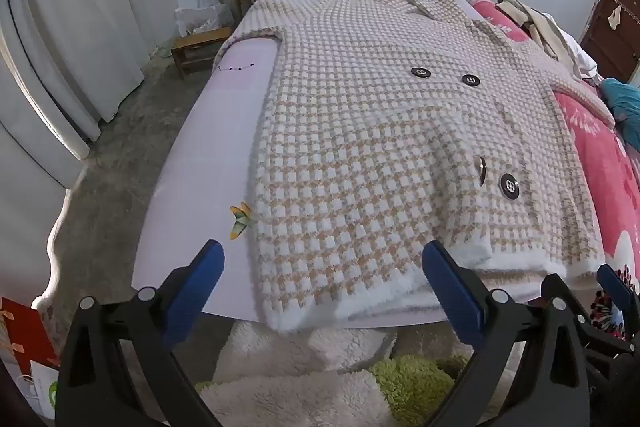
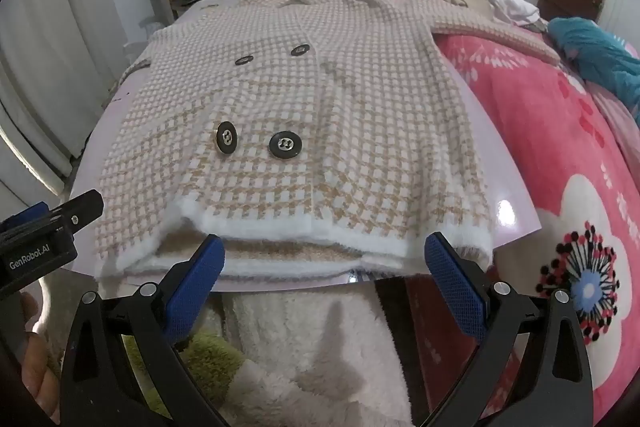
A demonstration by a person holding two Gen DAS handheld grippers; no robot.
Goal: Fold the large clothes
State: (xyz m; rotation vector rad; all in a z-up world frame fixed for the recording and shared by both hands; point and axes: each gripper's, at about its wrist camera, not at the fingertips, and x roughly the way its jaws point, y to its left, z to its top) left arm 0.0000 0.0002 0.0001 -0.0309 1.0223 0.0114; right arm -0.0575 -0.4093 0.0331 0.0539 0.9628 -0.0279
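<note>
Checked coat flat on bed

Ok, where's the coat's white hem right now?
In both wrist views the white hem lies along the near edge of the lilac board, just beyond the open left gripper and right gripper, with the pink blanket to its right.

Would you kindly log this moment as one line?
left tongs: open, empty | right tongs: open, empty | checked coat: flat on bed, unfolded
</note>
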